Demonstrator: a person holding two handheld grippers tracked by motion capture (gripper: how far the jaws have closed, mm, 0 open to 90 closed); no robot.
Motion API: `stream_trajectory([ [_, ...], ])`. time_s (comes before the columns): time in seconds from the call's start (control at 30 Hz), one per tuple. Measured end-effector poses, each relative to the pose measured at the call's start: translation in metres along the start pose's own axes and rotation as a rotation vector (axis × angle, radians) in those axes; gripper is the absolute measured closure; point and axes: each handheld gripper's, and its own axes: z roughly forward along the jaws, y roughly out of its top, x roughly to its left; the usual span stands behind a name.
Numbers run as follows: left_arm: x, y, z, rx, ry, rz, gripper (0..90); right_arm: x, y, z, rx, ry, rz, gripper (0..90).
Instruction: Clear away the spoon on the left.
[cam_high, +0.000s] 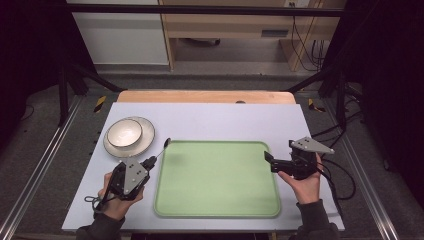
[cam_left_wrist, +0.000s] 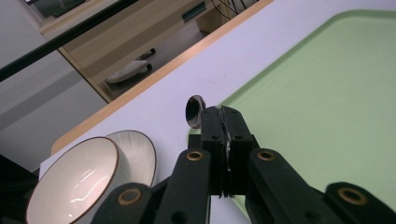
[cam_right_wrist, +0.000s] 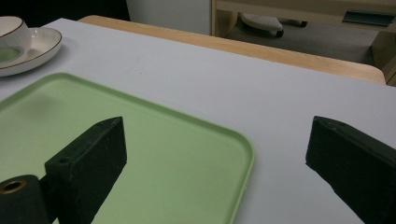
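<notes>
Left gripper (cam_high: 148, 162) has its jaws clamped tight on a spoon (cam_high: 165, 145), pinching the thin handle. In the left gripper view the spoon (cam_left_wrist: 194, 111) bowl sticks out past the jaw tips, tilted, right at the far-left corner of the green tray (cam_high: 220, 177). I read this as carrying the spoon to the tray.

Right gripper (cam_high: 268, 159) sits over the tray's right edge, jaws wide apart, nothing between them. The right gripper view confirms it: tray rim (cam_right_wrist: 245, 154) below, bare counter (cam_right_wrist: 261, 79) beyond.

Risks I see from here:
- The grip is on a narrow metal handle held far back, so the spoon could pivot or slide in the jaws if I swing fast, then drop short of the tray onto the counter.
- The spoon bowl hangs just beside the tray's raised rim. Coming in too low would clip the rim, shove the tray or twist the spoon out of the grip.
- The plate (cam_high: 145, 142) with the bowl (cam_high: 124, 133) stacked on it sits near the counter's far-left corner, close to my left hand (cam_high: 116, 200). A careless swing back could knock the plate, and the bowl could tip.
- Releasing from height would let the spoon bounce and skid across the smooth tray.
- The right gripper near the tray edge could bump it if I move both hands together.
</notes>
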Motion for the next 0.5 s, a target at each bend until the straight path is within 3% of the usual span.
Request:
stream_trajectory([
  [0.5,-0.013,-0.004,0.012,0.039,-0.029,0.043,88.9,0.0,0.0,0.001,0.003,0.001,0.0,5.6],
])
